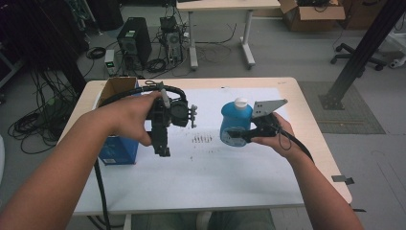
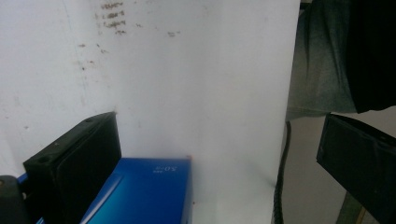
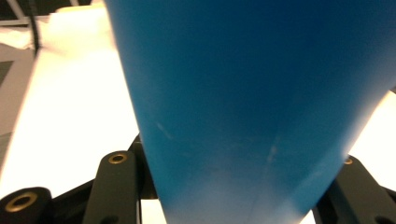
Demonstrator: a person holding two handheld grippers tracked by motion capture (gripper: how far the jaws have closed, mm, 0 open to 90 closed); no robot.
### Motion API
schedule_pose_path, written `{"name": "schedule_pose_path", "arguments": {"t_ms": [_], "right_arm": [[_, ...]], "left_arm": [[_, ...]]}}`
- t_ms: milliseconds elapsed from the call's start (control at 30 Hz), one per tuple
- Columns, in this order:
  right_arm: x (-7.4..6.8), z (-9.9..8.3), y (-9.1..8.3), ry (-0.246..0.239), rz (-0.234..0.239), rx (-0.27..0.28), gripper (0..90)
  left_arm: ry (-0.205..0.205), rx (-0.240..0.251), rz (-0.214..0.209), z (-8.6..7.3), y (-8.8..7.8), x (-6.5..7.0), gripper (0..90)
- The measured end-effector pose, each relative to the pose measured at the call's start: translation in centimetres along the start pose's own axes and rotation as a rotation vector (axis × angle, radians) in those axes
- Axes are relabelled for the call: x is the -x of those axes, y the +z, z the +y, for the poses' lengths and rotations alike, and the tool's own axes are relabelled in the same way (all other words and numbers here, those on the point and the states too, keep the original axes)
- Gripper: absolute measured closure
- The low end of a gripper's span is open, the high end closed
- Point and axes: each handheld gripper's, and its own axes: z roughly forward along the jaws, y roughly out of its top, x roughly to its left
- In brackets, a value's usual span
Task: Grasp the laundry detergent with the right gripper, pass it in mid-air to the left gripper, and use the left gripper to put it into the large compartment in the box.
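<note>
1. Bottle (image 1: 235,122): blue with a white cap (image 1: 241,102), it stands upright between the jaws of the right gripper (image 1: 238,134), over the white sheet (image 1: 215,167) right of centre. From the high view I cannot tell whether its base touches the sheet.
2. Right gripper: its jaws clasp the lower body of the bottle from both sides. In the right gripper view the blue wall (image 3: 261,102) rises between the two black jaws, pressed close on each side.
3. Right hand (image 1: 275,134) holds that gripper from the right, with the grey plate (image 1: 268,106) on top beside the cap.
4. Left gripper (image 1: 162,149): the left hand (image 1: 127,120) holds it above the sheet, jaws pointing down. In the left gripper view the jaws stand wide apart with nothing between them but bare sheet.
5. Box (image 1: 117,151): blue, it stands at the left edge of the table (image 1: 306,120), just beside the left gripper. Its open brown top (image 1: 117,88) shows behind the hand. In the left gripper view a blue corner of it (image 2: 144,191) lies next to the left-hand jaw.
6. Marks (image 1: 201,139): a small cluster of dark specks lies on the sheet between the two grippers.
7. Cable (image 1: 100,191): a black cable trails from the left gripper down past the table's near edge.
</note>
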Motion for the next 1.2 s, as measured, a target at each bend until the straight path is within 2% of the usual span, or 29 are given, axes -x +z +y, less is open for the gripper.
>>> {"name": "schedule_pose_path", "arguments": {"t_ms": [167, 300, 500, 700, 967, 1200], "right_arm": [[-1.7, 1.2, 0.0, -0.054, 0.060, -0.004, 46.3], [-2.2, 1.4, 0.1, -0.063, 0.084, 0.002, 46.3], [-3.4, 1.5, 0.8, -0.092, 0.140, -0.020, 46.2], [-4.2, 1.2, 2.0, -0.072, 0.194, -0.026, 45.9], [-5.1, 0.3, 3.8, -0.050, 0.234, -0.016, 45.9], [-5.9, 0.1, 5.1, -0.069, 0.251, -0.010, 45.8]], "left_arm": [[0.005, 0.000, 0.002, 0.5, -0.2, -0.2, 0.2], [0.011, 0.002, 0.004, 0.9, -0.3, -0.1, 0.2], [0.022, 0.010, 0.008, 1.4, -0.6, -0.2, 0.2], [0.033, 0.008, 0.006, 1.8, -0.4, -0.2, 0.2], [0.037, 0.005, 0.001, 2.2, -0.1, -0.3, 0.2], [0.047, 0.007, -0.006, 2.9, 0.2, -0.2, 0.2]]}}
